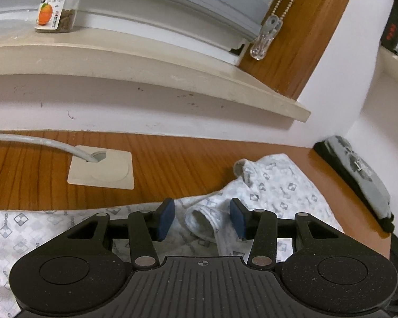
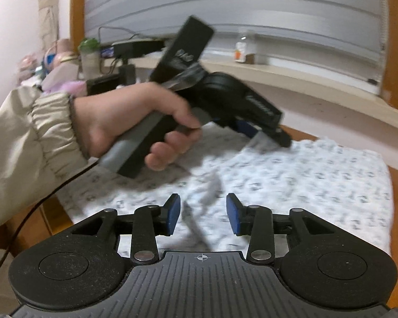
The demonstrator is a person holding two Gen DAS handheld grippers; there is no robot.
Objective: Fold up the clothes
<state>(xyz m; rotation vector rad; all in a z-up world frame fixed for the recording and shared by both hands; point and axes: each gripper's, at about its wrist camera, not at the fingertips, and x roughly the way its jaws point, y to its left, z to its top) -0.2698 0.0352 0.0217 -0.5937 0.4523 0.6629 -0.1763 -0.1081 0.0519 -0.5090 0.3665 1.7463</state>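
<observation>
A white garment with a grey diamond print (image 1: pixel 278 185) lies spread on the wooden table (image 1: pixel 172 164). One sleeve runs toward the back right corner. My left gripper (image 1: pixel 201 217) is open just above the cloth, with a rolled cuff (image 1: pixel 199 221) lying between its blue pads. In the right wrist view the same garment (image 2: pixel 305 175) covers the table. My right gripper (image 2: pixel 203 216) is open above a blurred raised fold (image 2: pixel 199 212). A hand (image 2: pixel 135 116) holds the left gripper (image 2: pixel 268 132) over the garment's far edge.
A beige cable plate (image 1: pixel 103 168) with a grey cable sits in the table at the left. A grey folded garment (image 1: pixel 358 169) lies against the right wall. A bottle (image 1: pixel 57 8) stands on the windowsill (image 1: pixel 146 61). Clutter (image 2: pixel 66 61) fills the far left.
</observation>
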